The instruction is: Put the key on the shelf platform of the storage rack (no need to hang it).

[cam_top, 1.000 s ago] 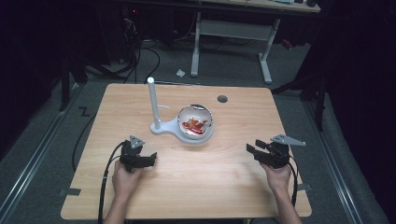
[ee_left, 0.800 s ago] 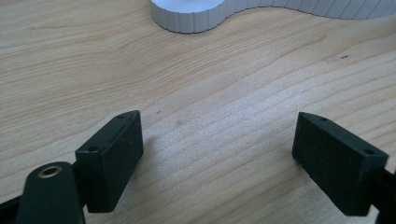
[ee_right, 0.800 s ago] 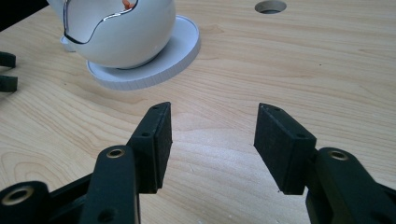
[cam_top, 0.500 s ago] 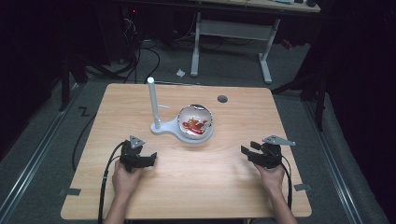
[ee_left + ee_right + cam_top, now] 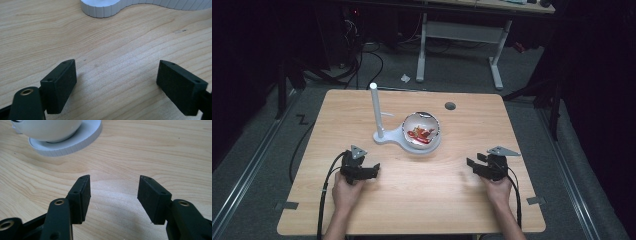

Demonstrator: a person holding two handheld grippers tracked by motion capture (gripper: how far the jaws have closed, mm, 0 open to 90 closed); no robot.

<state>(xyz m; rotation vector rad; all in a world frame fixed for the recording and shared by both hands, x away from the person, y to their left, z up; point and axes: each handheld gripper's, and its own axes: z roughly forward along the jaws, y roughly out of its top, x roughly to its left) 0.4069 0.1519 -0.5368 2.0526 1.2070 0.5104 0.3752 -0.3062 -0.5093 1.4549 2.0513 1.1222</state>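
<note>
Desk: we see a light wooden desk (image 5: 412, 200) with a dark round grommet hole (image 5: 450, 106) near its far edge.
Stand: a white plastic stand (image 5: 388, 137) sits at the desk's centre, an upright white post (image 5: 375, 107) rising from its left end.
Bowl: a white round bowl (image 5: 422, 131) rests on the stand's right end, holding red and orange pieces we cannot identify.
Left gripper: the black two-jaw left gripper (image 5: 371, 171) lies low over the desk, near the stand's base; we find its jaws spread wide, holding nothing.
Right gripper: the black two-jaw right gripper (image 5: 473, 165) sits to the bowl's right, well apart from it; its jaws stand moderately apart, empty.
Floor: cables (image 5: 362, 60) trail across grey carpet beyond the desk.
</note>
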